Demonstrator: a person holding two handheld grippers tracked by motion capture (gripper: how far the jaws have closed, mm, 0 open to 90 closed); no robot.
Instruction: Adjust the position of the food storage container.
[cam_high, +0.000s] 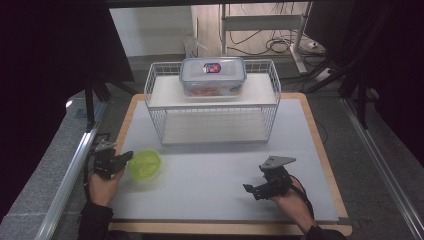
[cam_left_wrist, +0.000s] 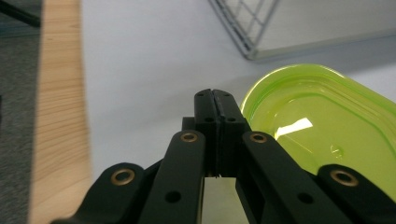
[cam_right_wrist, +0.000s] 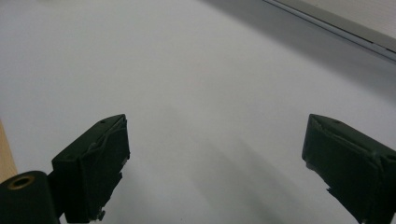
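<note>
Grey-topped table (cam_high: 215, 192) with wooden edge; white wire rack (cam_high: 212, 107) and green bowl (cam_high: 145, 164) are set directly on it.

- This is a lab or test room set up for recording, not a home.
- Black curtains (cam_high: 55, 55) close in both sides of the worktop (cam_high: 210, 185), which carries a plain grey mat on a wooden board.
- Metal rails (cam_high: 70, 175) run along its edges.
- Behind it, loose cables (cam_high: 272, 47) lie on the floor under a metal-framed desk (cam_high: 260, 22).
</note>
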